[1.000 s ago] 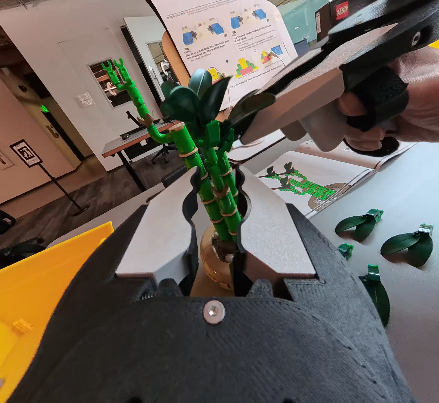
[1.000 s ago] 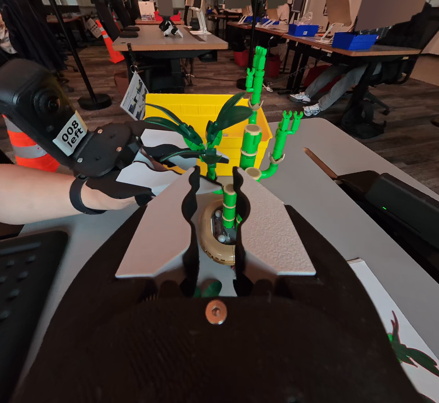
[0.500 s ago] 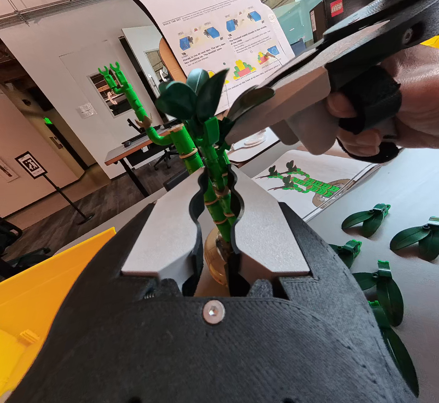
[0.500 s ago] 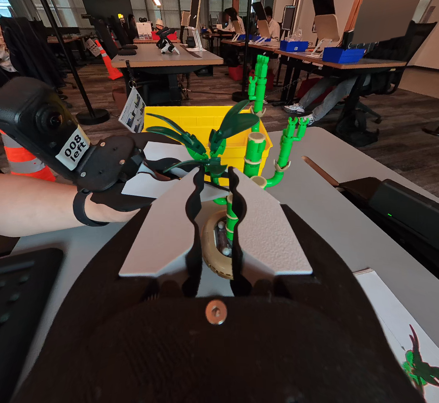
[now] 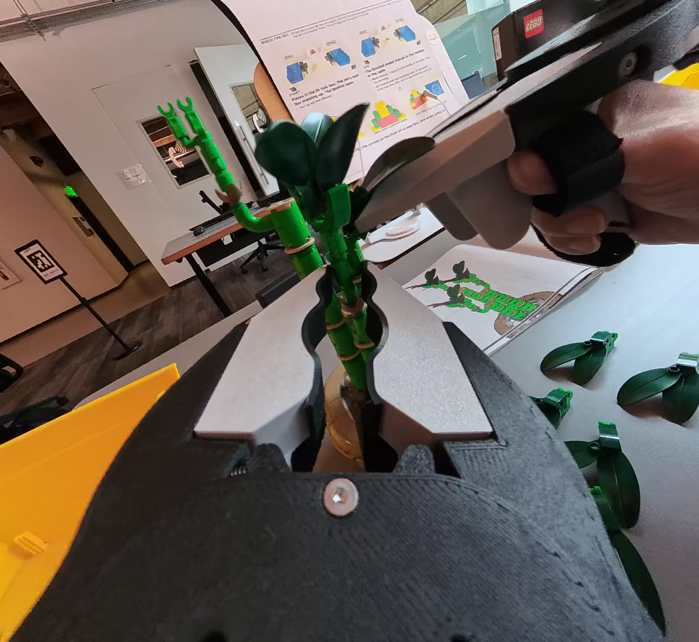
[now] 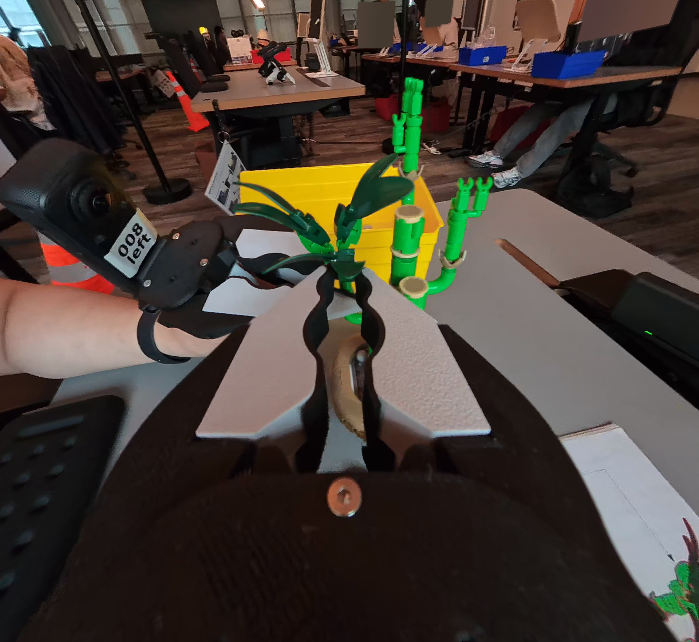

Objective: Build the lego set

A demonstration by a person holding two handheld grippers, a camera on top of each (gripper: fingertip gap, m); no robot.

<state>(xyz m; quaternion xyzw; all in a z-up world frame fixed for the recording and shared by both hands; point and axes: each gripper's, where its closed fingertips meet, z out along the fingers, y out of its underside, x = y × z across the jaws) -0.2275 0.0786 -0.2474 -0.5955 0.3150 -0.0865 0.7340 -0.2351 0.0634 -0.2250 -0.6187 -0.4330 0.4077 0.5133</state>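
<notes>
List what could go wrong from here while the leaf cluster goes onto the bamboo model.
1. The left gripper clamps the thin green stalks; a hard downward push from the right gripper may snap a stalk joint.
2. The right gripper pinches only the base of the leaf piece, so the piece may twist or pop free.
3. The tall forked stalk stands unsupported close by; a sideways bump could knock it off, or tip the model on its tan base.

Each tool (image 5: 346,279) has a black ribbed plastic body, two flat grey fingers (image 5: 264,370) with wavy black inner edges, and one silver screw (image 5: 340,498) at lower centre.
</notes>
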